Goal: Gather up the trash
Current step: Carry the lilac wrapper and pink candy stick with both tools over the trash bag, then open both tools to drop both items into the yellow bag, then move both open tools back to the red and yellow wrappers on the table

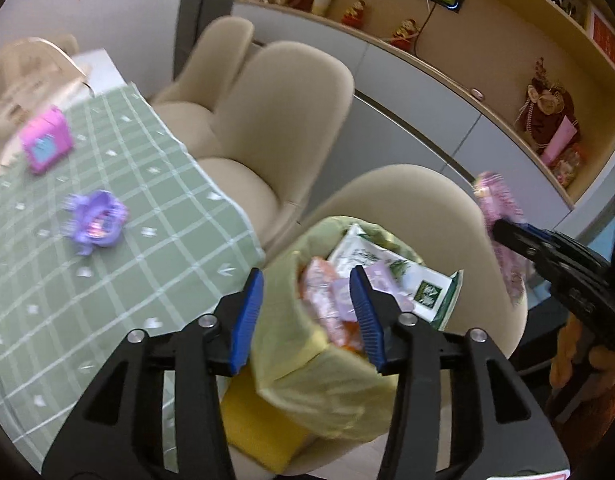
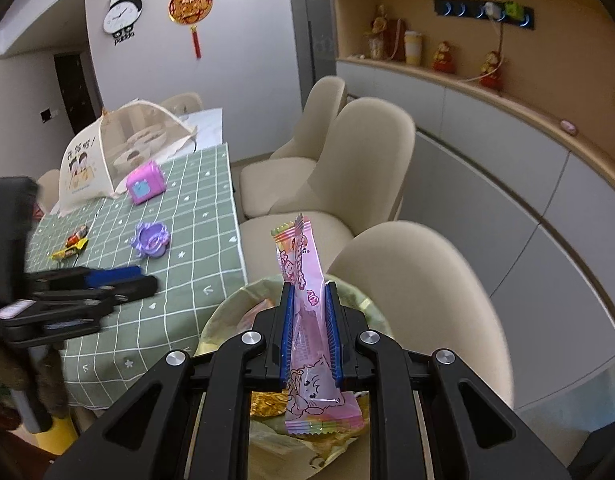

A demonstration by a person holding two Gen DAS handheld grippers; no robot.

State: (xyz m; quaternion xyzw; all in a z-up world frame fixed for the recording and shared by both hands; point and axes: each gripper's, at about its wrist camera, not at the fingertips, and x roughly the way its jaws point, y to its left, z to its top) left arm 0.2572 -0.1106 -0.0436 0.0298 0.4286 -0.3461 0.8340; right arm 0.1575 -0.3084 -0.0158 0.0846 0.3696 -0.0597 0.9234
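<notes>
bin (image 1: 327, 364) with its yellow liner sits on a chair seat just beside the table (image 1: 107, 280), we judge so wrappers drop straight in. left wrist view: left tool (image 1: 307, 316) stands apart over the bin's near rim, clamping nothing; wrappers and a green-white packet already lie inside. blur hides their print. right wrist view: right tool (image 2: 310, 332) is clamped on a pink wrapper (image 2: 307, 308), upright above the bin mouth. two candy wrappers (image 2: 73, 245) remain on the table. bin base is cut off.
</notes>
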